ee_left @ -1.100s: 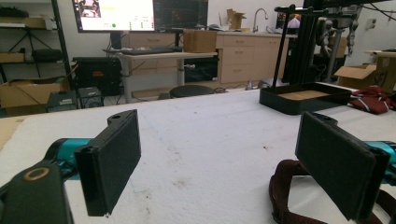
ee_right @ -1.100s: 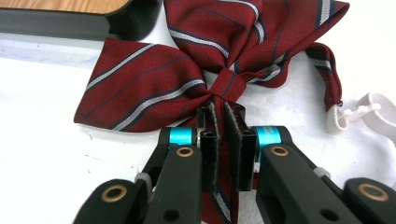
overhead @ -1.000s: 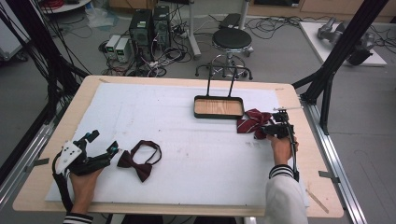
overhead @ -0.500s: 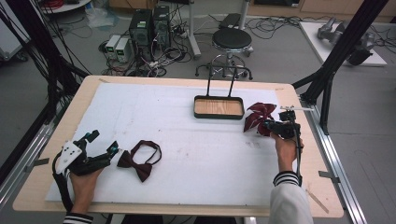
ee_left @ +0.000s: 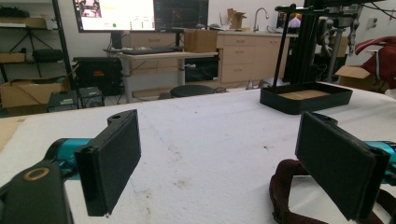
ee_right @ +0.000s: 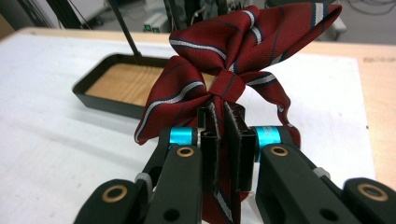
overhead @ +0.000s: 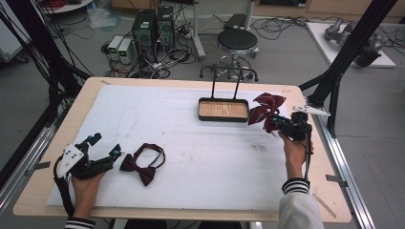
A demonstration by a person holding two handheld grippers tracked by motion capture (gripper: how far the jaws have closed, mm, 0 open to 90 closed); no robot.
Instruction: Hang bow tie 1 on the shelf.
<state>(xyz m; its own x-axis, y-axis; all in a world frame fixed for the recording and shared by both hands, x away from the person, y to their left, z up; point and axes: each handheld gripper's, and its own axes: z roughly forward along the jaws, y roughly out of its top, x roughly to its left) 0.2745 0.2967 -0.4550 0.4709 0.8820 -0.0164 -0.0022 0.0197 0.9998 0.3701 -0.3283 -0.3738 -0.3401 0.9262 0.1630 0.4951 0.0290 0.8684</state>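
My right gripper is shut on a red striped bow tie, held in the air at the right end of the black tray with its wooden floor. A dark maroon bow tie lies flat on the white mat near the front left. My left gripper rests on the mat just left of it, jaws wide open, with the tie's strap loop near the right pad and nothing between the pads.
The tray has a tall wire handle rising from its far side. A white mat covers most of the wooden table. Black frame legs stand at the right edge; a stool and computers stand beyond the table.
My right gripper has lifted the red striped bow tie off the mat and carried it up and toward the tray's right end. The left gripper and the maroon tie have stayed put.
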